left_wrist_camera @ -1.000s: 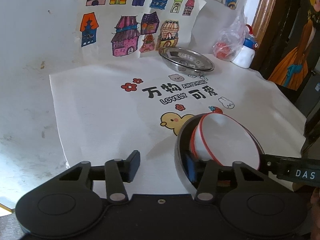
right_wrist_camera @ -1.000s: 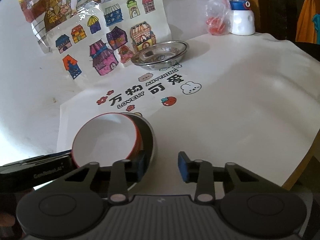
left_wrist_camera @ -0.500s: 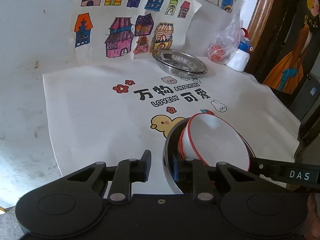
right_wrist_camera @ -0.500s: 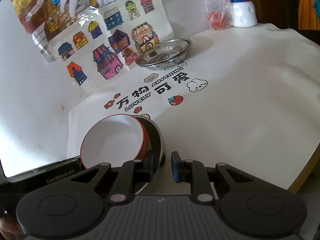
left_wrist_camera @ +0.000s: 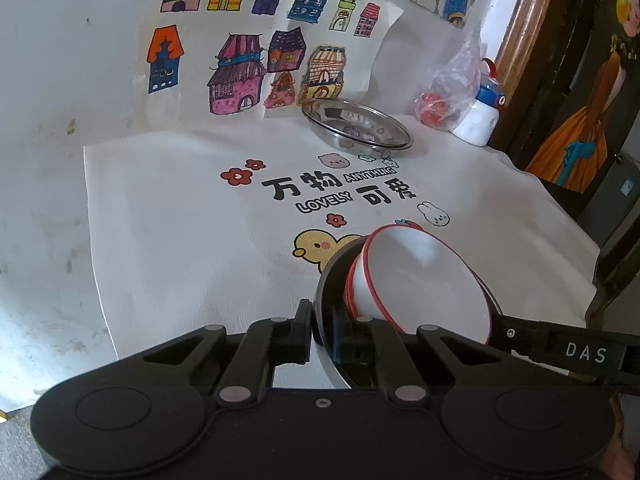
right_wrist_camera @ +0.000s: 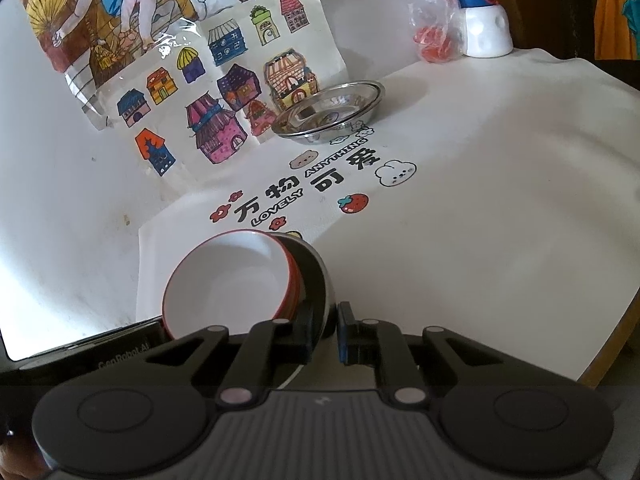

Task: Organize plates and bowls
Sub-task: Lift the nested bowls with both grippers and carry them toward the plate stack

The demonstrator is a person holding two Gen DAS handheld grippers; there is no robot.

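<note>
While both claws pinch the round steel bowl (left_wrist_camera: 326,280) rim, left claw (left_wrist_camera: 320,330), right claw (right_wrist_camera: 325,334), glossy red-rimmed white bowl (right_wrist_camera: 228,280) inside.

Far ahead of the tongs, a white bottle (left_wrist_camera: 480,124) stands beside a clear plastic bag (left_wrist_camera: 448,92), right of house drawings (left_wrist_camera: 256,52).

Left tongs (left_wrist_camera: 320,330) — matte black, two round discs, silver rivets, a central screw. Right tongs (right_wrist_camera: 324,330) — black linkage, ribbed grey housing, blue pads; white "DAS" lettering on their side.
</note>
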